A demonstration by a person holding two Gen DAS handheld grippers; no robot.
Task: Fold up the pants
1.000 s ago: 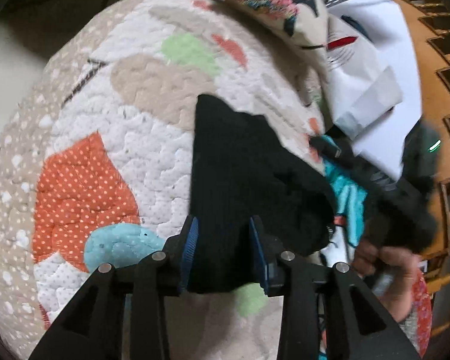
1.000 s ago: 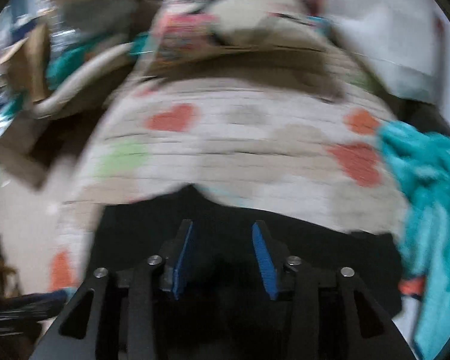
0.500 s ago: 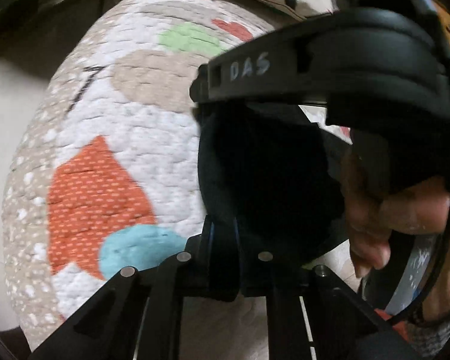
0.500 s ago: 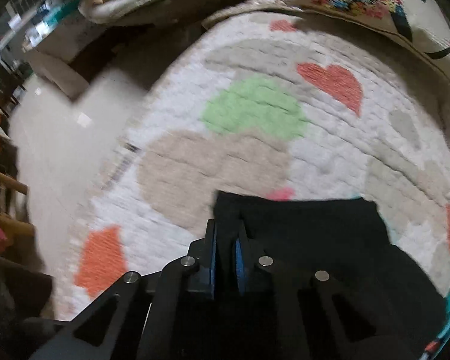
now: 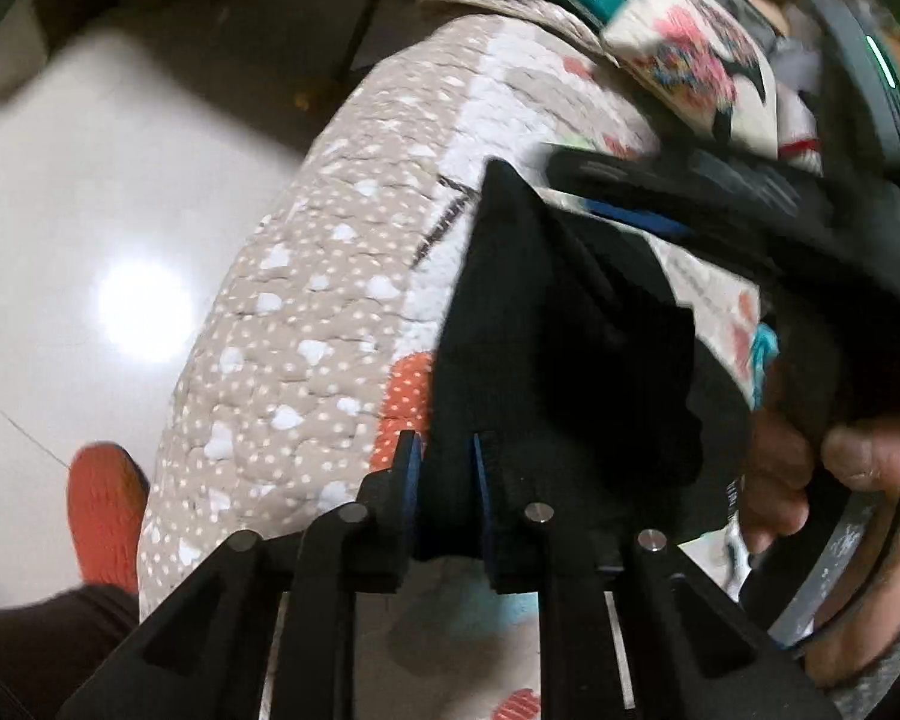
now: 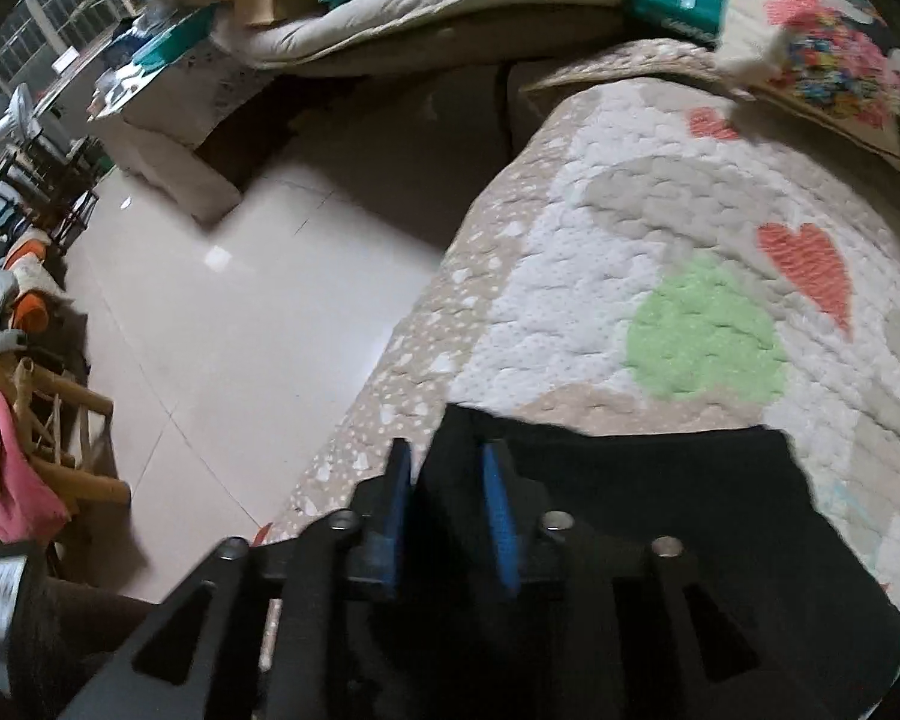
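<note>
Black pants (image 5: 546, 348) pinched in both tools, left (image 5: 444, 468) and right (image 6: 447, 480), lifted off quilt (image 6: 660, 252) for folding.

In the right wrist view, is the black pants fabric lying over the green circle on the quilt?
No, the black pants end short of the green circle, which is fully uncovered.

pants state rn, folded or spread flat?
Partly folded, not flat: the black pants lie bunched on the quilt, one corner lifted, with the left gripper and right gripper shut on an edge.
</note>
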